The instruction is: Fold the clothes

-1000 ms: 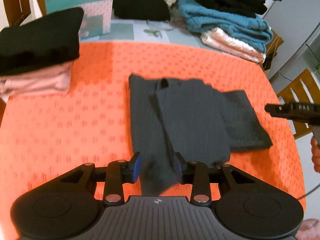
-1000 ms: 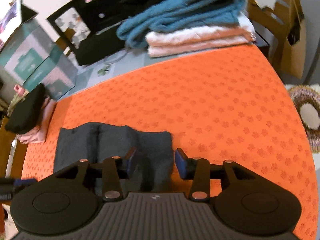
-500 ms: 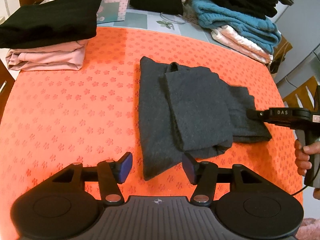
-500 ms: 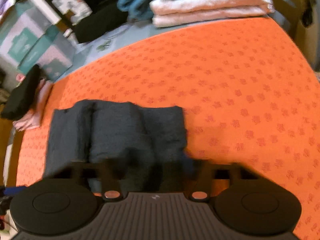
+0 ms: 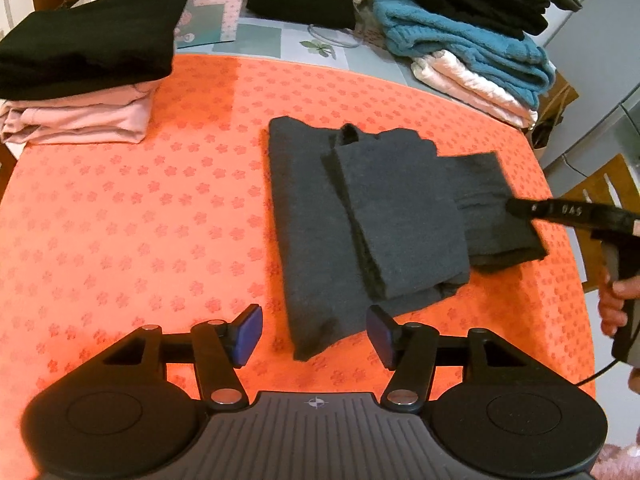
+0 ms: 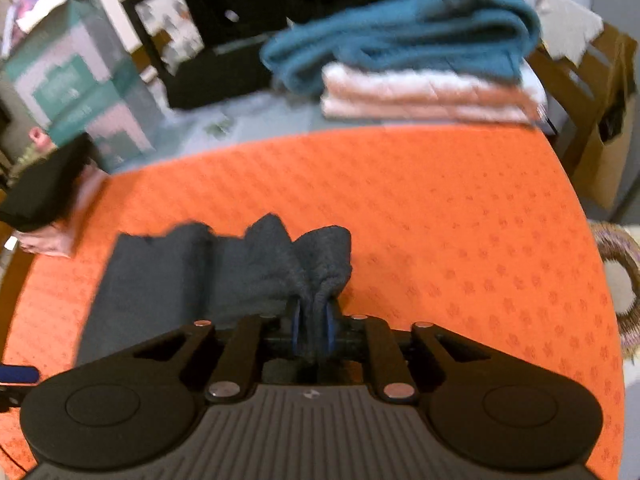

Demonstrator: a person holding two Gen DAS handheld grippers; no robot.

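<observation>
While clamped together on a bunched edge of the grey garment (image 6: 224, 276), right fingers (image 6: 297, 322) clearly nearer to it than left fingers (image 5: 250, 334), just opened, apart and empty, straddling its near corner without touching. Long axis away from left fingers, across the orange tabletop (image 5: 120, 220); folded stacks beyond.

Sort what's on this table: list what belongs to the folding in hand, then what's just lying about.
In the job: dark grey garment; right gripper, shut on its edge; left gripper, open.

Lying about: black-and-pink folded stack; teal-and-white towel pile; teal box; orange tablecloth.
</observation>
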